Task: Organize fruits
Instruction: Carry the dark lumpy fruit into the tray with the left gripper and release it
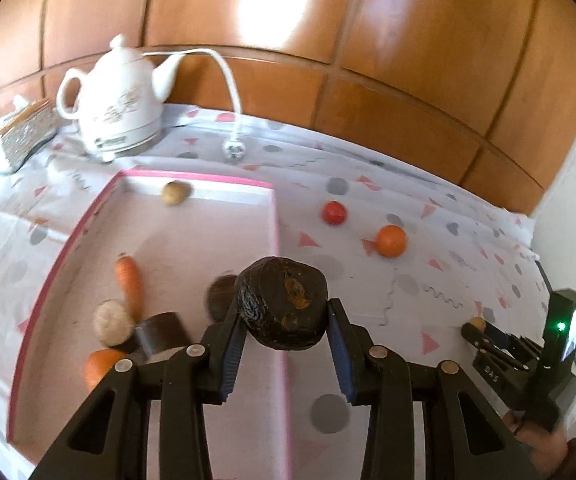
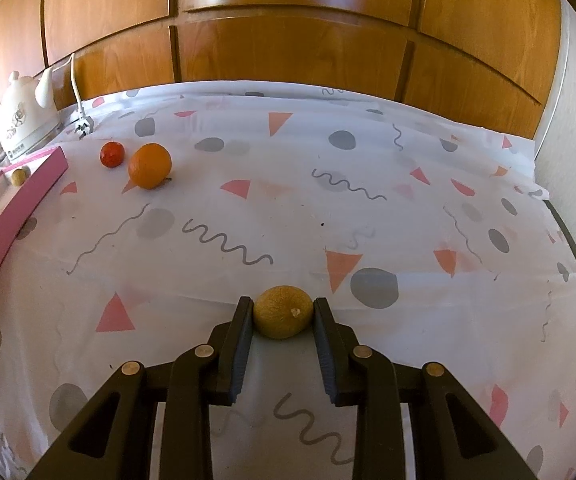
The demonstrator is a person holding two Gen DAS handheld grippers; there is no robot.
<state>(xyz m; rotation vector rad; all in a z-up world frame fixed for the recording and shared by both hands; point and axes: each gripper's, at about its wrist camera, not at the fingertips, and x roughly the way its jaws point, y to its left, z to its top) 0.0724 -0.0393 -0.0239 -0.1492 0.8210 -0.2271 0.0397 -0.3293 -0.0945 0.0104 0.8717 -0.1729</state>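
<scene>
Gripping a dark, wrinkled fruit (image 1: 283,304) between its blue pads, the left hand-held gripper (image 1: 285,320) is holding it raised above the right wall of a pink-edged tray (image 1: 275,216). At the same time the right hand-held gripper (image 2: 283,316) is clamping a small yellowish-brown fruit (image 2: 283,312) that is sitting low on the patterned cloth of the worktop (image 2: 368,208); in the left wrist view this gripper is showing at the far right edge with the small fruit at its tip. Inside the tray, closest to the left gripper, an orange piece (image 1: 99,368), a pale round item (image 1: 112,322) and a dark block (image 1: 163,334) are lying together at the near left, with a carrot (image 1: 129,282) just beyond them and another dark round fruit (image 1: 221,298) partly hidden behind the held one. Farther back, a small tan fruit (image 1: 175,193) is resting near the tray's far wall. Out on the cloth to the right of the tray, an orange (image 1: 390,241) and a red fruit (image 1: 334,212) are sitting near each other. At the back left a white kettle (image 1: 117,100) is standing with its cord and plug (image 1: 233,150) trailing onto the cloth, beside a tissue box (image 1: 19,132), all before a wooden panelled wall (image 1: 408,60).
</scene>
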